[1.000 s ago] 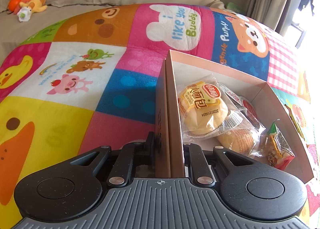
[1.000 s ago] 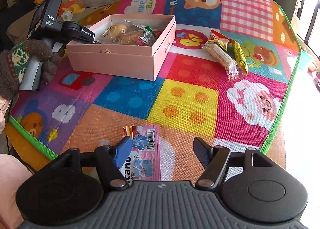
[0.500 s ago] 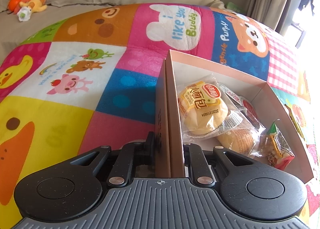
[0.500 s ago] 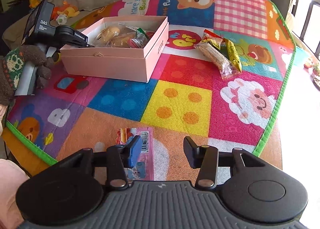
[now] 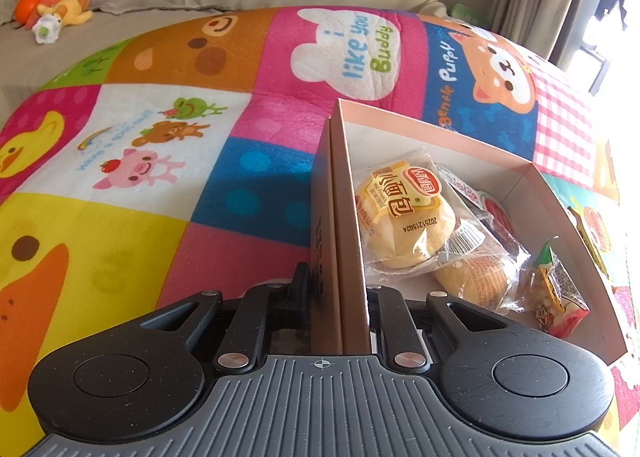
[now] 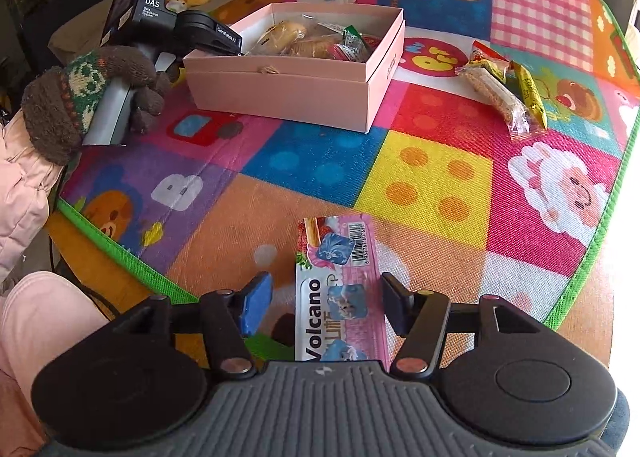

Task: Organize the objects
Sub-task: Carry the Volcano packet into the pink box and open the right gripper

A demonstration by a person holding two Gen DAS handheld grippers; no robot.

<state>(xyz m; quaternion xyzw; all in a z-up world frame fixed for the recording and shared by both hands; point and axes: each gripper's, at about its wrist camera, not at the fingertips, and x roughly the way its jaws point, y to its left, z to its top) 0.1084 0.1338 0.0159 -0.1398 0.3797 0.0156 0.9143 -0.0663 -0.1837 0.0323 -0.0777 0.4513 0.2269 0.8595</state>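
Your left gripper (image 5: 338, 297) pinched the pink box (image 6: 288, 93) wall. Your right gripper (image 6: 324, 303) was spread around the flat pink snack packet (image 6: 338, 285) on the mat (image 6: 432, 181); it looked light, crinkly and slippery, best gripped across its long edges.

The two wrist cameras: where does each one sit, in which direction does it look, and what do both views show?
Left wrist: sits on the left gripper, looks along the pink box wall clamped between its fingers, toward the sofa; no body visible.
Right wrist: sits on the right gripper, low over the table's near edge, looks across the mat to the box; fingers open around the Volcano packet; gloved left hand and pink-clothed leg show.
Shared: pink box, bread packets, colourful mat.
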